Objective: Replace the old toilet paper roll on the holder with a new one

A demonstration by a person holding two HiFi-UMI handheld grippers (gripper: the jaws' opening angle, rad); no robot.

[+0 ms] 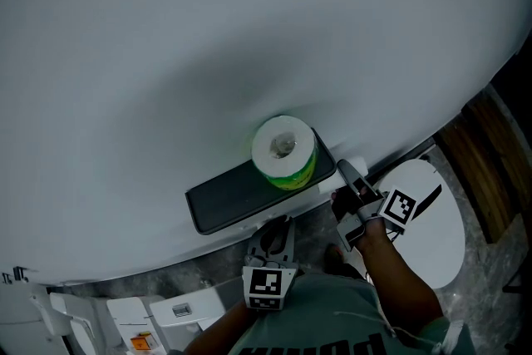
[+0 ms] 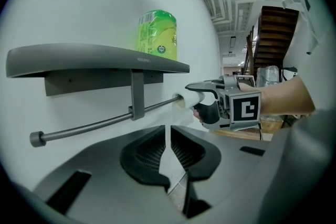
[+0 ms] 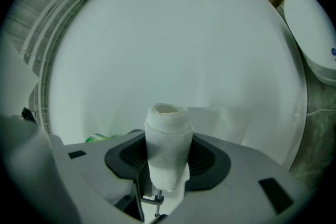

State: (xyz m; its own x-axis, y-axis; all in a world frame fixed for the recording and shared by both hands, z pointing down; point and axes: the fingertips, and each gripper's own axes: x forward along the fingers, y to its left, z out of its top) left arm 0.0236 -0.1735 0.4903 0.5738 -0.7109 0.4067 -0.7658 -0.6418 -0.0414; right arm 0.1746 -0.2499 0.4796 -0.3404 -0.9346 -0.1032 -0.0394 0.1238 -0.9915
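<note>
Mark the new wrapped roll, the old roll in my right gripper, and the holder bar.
new roll (image 1: 271, 150): head view, white top face beside the core hole.
old roll (image 3: 167, 149): right gripper view, paper side between the jaws.
holder bar (image 2: 90, 125): left gripper view, middle of the bare rod.

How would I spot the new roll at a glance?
A dark shelf juts from the white wall, with a thin bar beneath it. The new roll stands upright on the shelf's right end. Its green wrapper sets it apart from the bare, thin old roll that the right gripper holds at the bar's tip.
</note>
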